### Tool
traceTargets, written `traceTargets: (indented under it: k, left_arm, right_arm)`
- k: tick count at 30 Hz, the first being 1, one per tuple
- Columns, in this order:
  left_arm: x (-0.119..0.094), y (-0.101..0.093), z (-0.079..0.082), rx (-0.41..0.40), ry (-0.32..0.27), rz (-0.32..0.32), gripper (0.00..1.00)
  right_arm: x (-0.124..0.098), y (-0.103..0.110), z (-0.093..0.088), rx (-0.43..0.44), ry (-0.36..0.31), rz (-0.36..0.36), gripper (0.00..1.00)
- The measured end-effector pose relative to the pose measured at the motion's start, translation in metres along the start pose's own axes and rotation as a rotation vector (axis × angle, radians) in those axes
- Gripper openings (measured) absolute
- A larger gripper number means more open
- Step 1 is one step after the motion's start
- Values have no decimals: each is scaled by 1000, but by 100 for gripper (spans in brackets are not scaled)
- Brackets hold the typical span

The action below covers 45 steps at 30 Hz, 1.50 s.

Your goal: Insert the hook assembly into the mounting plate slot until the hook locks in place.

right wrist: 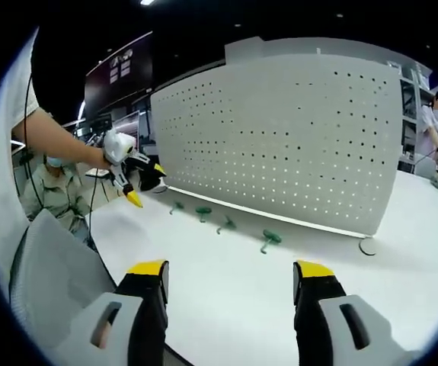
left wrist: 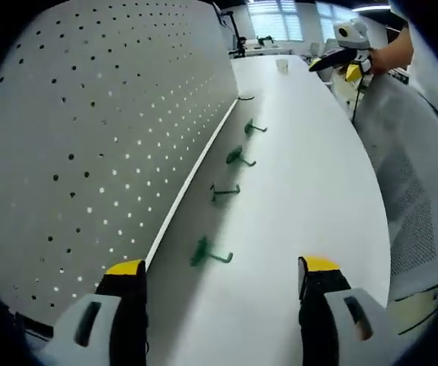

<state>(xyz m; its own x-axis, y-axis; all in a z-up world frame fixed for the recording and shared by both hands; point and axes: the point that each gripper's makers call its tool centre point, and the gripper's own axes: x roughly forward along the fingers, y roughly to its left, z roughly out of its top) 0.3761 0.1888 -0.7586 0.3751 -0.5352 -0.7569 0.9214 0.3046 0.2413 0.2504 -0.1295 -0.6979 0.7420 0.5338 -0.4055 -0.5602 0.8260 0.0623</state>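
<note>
Left gripper view: a white perforated metal pegboard (left wrist: 104,145) stands on the white bench (left wrist: 295,175). Four green plastic hooks (left wrist: 207,253) lie along its foot, ahead of the spread, empty left tongs (left wrist: 222,278). Right tongs (right wrist: 230,282) likewise gape, empty.

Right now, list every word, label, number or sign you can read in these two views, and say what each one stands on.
No text can be read.
Dark wall panel behind the pegboard, right gripper view: pale markings, too small and blurred to read.
Pegboard, table, green hooks: no lettering shows.
Left gripper and right gripper: no lettering on the yellow-tipped jaws.
</note>
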Motion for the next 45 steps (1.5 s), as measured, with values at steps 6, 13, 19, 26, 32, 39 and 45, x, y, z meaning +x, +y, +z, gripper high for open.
traceTargets:
  k: [6,13,19,26,32,39,45]
  left_arm:
    - [4,1,-7,53,42,-48,84]
    - [12,7,-17,66,88,-66,83]
    - [18,7,-22,107,120,-104,81]
    - [26,11,-26,151,146,-121,79]
    - [32,16,-30,177,176,-134,77]
    - [38,18,-33,210,201,-164,74]
    - [47,15,-34,219,215,-175,74]
  right_arm:
    - [1,2,-2,-8,8,8,64]
    - [3,6,-5,-27,26,24,64]
    - [2,5,-5,-23,24,19,64]
    - [3,8,-6,-34,30,25,64]
    - [3,5,-6,-40,35,13,64]
    - [2,3,-7,-37,32,4,64]
    - [2,5,-3,-28,16,14,64]
